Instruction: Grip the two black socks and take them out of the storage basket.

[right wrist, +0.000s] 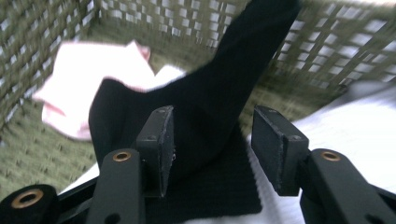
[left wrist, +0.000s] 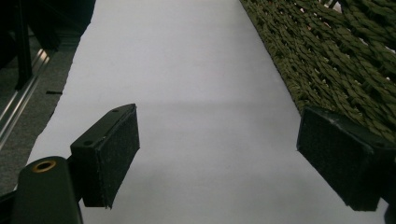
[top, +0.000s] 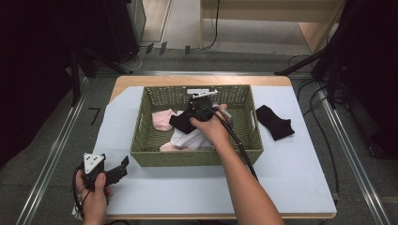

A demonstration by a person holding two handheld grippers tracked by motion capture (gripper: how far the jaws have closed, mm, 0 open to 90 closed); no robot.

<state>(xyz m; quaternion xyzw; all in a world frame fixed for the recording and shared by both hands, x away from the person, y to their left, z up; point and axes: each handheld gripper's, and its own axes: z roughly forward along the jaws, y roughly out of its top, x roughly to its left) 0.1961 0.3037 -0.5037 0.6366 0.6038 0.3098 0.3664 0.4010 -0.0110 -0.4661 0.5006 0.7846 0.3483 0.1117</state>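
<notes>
A black sock (right wrist: pixel 205 107) lies in the basket (top: pixel 141 140), draped over a white cloth (top: pixel 190 139) near the middle, one end rising toward the far wall. The right gripper (right wrist: pixel 212 140) hangs just above it, jaws partly apart with the sock between them, pads not pressing. A pink sock (top: pixel 163 119) lies beside it toward the left wall. Outside the right rim, a second black sock (top: pixel 275 123) rests on the worktop (top: pixel 291 173). The left gripper (left wrist: pixel 217 144) sits wide and empty over bare worktop just beside the basket's outer wall.
</notes>
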